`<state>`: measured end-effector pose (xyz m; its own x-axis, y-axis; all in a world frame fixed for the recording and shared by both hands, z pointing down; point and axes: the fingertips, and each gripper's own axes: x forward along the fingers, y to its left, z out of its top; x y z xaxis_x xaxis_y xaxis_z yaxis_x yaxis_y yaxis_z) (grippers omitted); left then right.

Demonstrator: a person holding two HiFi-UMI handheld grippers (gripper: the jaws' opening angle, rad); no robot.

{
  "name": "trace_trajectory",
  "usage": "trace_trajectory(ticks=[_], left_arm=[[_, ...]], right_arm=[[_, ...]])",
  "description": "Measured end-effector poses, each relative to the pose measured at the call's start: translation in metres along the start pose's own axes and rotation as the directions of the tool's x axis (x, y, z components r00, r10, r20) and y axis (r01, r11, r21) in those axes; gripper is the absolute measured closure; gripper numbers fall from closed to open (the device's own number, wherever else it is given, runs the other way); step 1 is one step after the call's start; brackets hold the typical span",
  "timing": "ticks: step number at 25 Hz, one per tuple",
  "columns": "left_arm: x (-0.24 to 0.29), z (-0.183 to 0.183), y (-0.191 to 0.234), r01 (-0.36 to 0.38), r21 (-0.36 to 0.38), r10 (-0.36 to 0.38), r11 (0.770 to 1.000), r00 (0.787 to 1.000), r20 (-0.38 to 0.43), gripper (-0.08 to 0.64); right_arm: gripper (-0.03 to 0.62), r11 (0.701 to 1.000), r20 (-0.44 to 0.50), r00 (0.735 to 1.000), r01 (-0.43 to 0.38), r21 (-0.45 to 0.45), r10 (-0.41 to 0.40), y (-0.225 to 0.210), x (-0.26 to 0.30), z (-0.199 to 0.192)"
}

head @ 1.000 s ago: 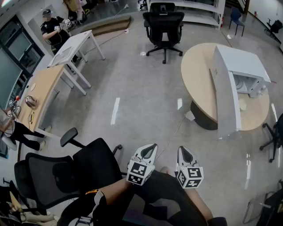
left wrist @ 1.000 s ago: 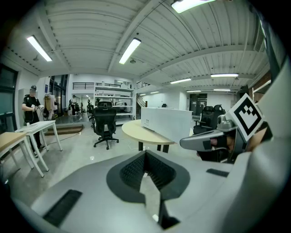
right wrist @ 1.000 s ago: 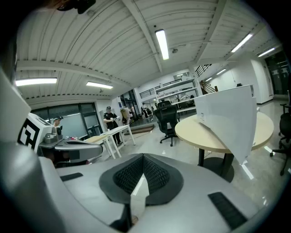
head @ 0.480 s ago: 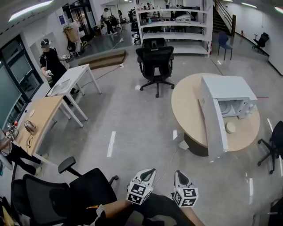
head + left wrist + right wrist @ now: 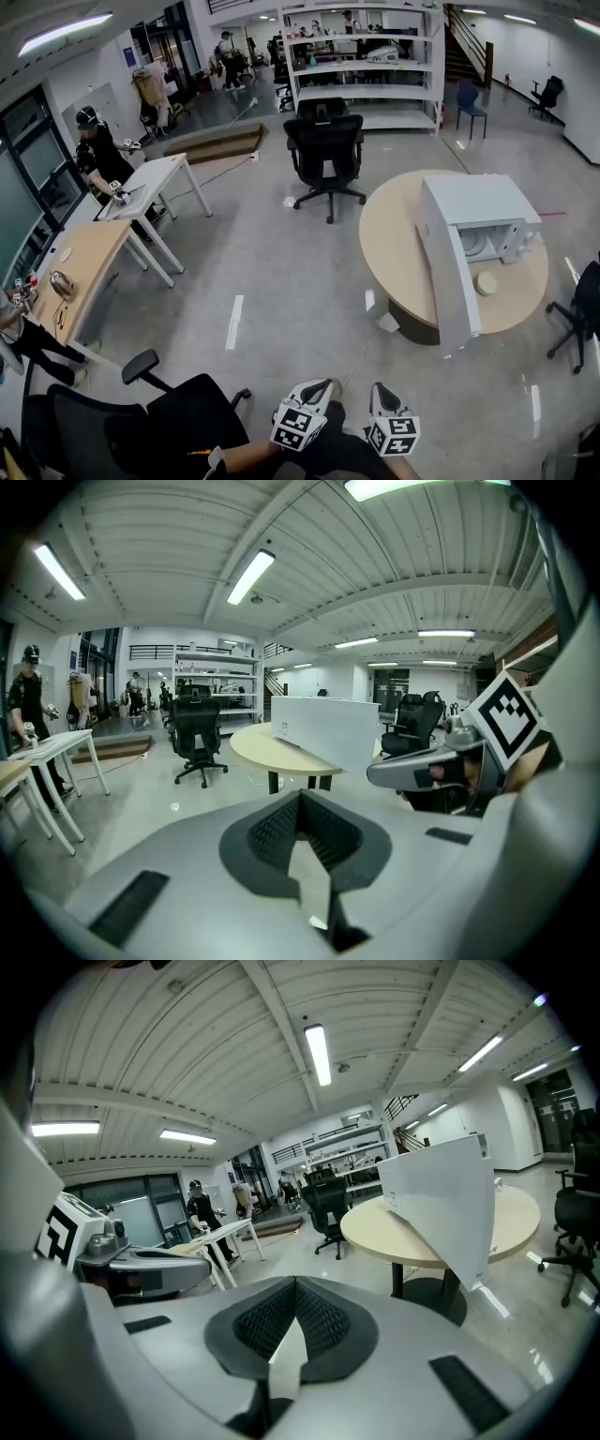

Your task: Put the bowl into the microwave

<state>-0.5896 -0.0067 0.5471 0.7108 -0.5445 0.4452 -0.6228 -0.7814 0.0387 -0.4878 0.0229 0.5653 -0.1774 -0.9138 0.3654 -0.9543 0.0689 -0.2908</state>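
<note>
Two empty tools, left gripper [image 5: 324,384] and right gripper [image 5: 381,388], hover clenched at six o'clock. Bowl [image 5: 486,282] sits beside open microwave [image 5: 483,202] at three o'clock.

Large open-plan lab or office hall: polished grey concrete floor [image 5: 281,262], ribbed ceiling [image 5: 187,536] with long strip lights [image 5: 248,577], tall white shelving [image 5: 366,66] along the far wall, a staircase [image 5: 464,56] in the far right corner. Furniture is office stock: black swivel chairs [image 5: 323,150], a white table [image 5: 150,183], a wooden desk [image 5: 80,258] by the windows, and a round bench [image 5: 394,244] carrying a white microwave [image 5: 478,211]. A person [image 5: 98,159] stands at the white table, others farther back near the shelving.
</note>
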Motion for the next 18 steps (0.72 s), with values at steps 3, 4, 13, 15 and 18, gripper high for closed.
trace_trajectory(ticks=[3,4,13,15,18], left_arm=[[0.008,-0.001,0.0,0.014,-0.002,-0.014,1.0,1.0,0.003,0.514],[0.01,0.0,-0.001,0.023,0.0,-0.023,1.0,1.0,0.005,0.514],[0.022,0.0,-0.028,0.113,0.028,-0.113,0.993,0.994,-0.003,0.514],[0.023,-0.002,-0.032,0.12,0.035,-0.12,0.992,0.993,-0.011,0.514],[0.026,0.003,-0.029,0.105,0.041,-0.105,0.994,0.994,-0.007,0.514]], right_arm=[[0.577,1.0,-0.008,1.0,0.01,-0.006,-0.01,-0.004,0.002,-0.002],[0.577,1.0,-0.007,1.0,0.018,-0.008,-0.018,-0.006,0.0,-0.001],[0.577,0.996,-0.005,0.996,0.091,0.017,-0.091,-0.021,-0.02,-0.005],[0.577,0.995,-0.015,0.995,0.095,0.027,-0.094,-0.024,-0.021,-0.012],[0.577,0.996,-0.02,0.996,0.084,0.032,-0.083,-0.028,-0.015,-0.017]])
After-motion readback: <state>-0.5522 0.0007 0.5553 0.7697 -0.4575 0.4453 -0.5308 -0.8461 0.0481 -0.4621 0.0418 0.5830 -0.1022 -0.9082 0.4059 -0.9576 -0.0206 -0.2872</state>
